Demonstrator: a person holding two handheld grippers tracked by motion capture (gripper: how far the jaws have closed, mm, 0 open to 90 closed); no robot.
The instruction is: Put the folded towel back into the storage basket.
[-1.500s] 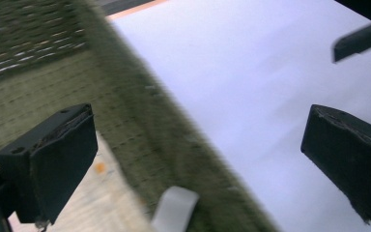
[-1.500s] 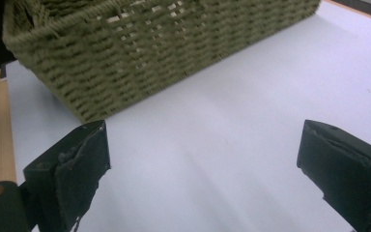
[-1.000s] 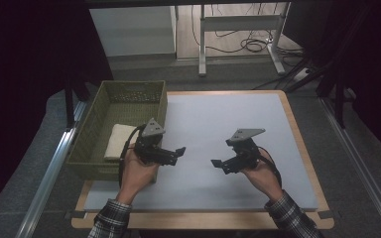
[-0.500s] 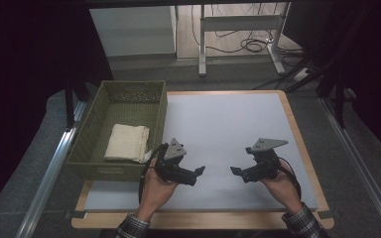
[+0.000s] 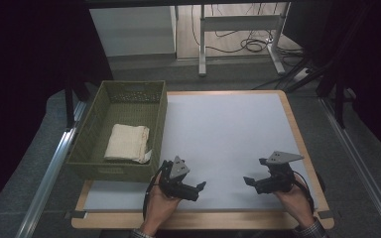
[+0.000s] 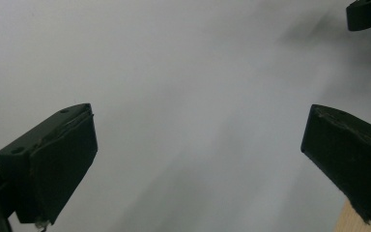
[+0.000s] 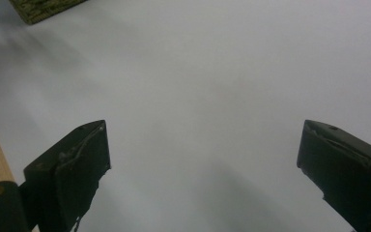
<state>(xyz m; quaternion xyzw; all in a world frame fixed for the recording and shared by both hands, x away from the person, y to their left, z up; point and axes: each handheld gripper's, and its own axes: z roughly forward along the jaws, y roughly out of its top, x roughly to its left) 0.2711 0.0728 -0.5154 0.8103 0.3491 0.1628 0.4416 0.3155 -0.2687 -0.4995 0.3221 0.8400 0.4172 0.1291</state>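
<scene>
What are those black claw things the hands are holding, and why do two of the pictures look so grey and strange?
Those are grabbing tools. A person sits at a wooden table with a white mat and holds one in each hand: the left gripper and the right gripper. Each has two black jaws that can pinch things.

The high view comes from a camera above, looking down on the table. The two strange pictures come from little cameras riding on the tools. They look along the jaws, so you see the left gripper and the right gripper up close, with the white mat behind.

Both stand wide open and hold nothing. On the left side of the table is a green woven basket with a folded cream cloth lying inside.
</scene>
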